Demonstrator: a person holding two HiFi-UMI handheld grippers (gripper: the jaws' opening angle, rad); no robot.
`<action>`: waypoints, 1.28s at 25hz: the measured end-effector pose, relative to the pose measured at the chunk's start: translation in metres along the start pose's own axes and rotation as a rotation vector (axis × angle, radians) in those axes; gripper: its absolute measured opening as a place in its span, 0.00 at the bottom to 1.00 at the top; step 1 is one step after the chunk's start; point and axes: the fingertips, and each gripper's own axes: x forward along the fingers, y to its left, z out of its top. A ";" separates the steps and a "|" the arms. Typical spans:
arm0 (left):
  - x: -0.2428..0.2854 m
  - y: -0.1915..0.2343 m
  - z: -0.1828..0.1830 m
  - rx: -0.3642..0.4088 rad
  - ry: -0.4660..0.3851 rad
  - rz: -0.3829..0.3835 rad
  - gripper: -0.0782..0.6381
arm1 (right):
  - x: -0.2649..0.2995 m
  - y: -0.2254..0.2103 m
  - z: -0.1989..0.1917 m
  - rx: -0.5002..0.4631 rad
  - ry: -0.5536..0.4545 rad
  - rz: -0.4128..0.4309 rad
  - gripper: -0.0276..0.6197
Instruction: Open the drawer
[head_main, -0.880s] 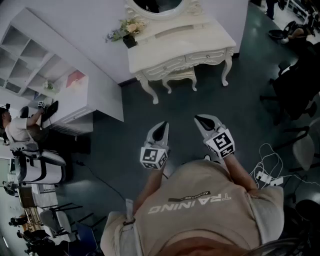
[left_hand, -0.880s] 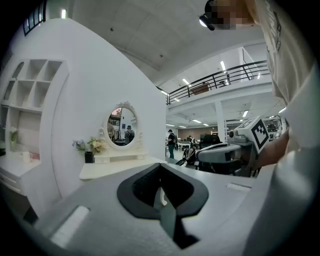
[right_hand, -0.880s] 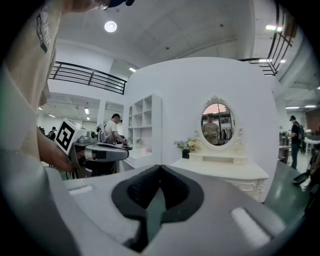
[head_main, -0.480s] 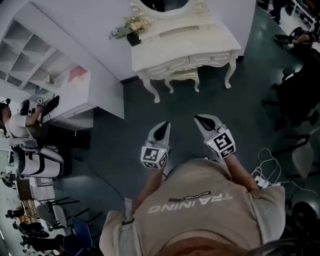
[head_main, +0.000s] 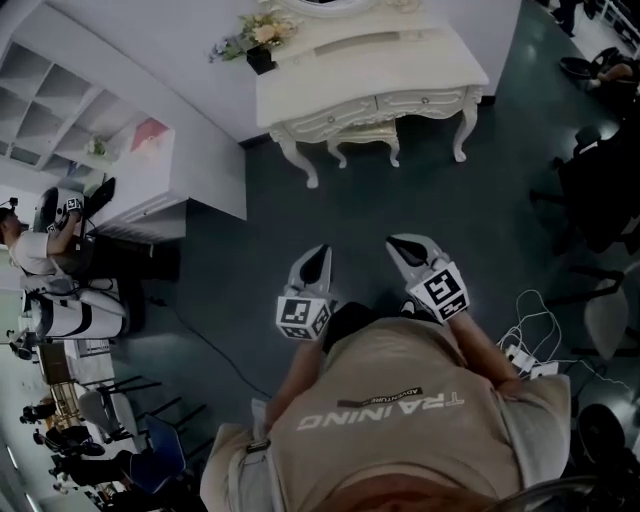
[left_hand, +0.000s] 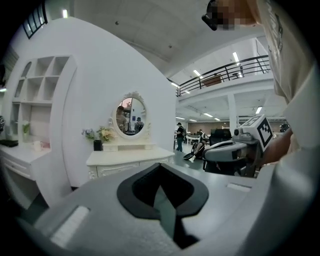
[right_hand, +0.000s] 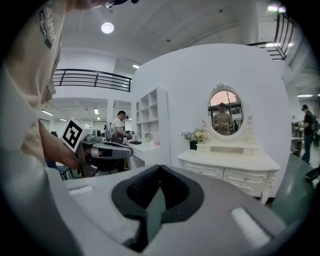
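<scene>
Cream dressing table stands on the far side against the wall, well apart from both grippers across dark floor. Its drawers sit side by side under the top, both shut, each with a small knob. Left gripper and right gripper are held out in front of the person, each pair of jaws closed tip to tip on nothing. Likely best to close the gap first, spread one pair only when near a knob, pinch it squarely and draw straight back toward the near side; a skewed pull could bind the drawer.

Beige T-shirt, "TRAINING" lettering
</scene>
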 end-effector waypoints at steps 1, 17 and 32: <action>0.001 0.001 -0.005 -0.019 0.007 0.011 0.12 | 0.000 -0.003 -0.005 0.007 0.008 0.000 0.05; 0.066 0.133 0.015 0.034 -0.037 -0.078 0.12 | 0.138 -0.032 0.030 -0.030 0.064 -0.084 0.05; 0.135 0.252 -0.016 0.000 0.024 -0.216 0.12 | 0.243 -0.058 0.029 0.031 0.142 -0.217 0.05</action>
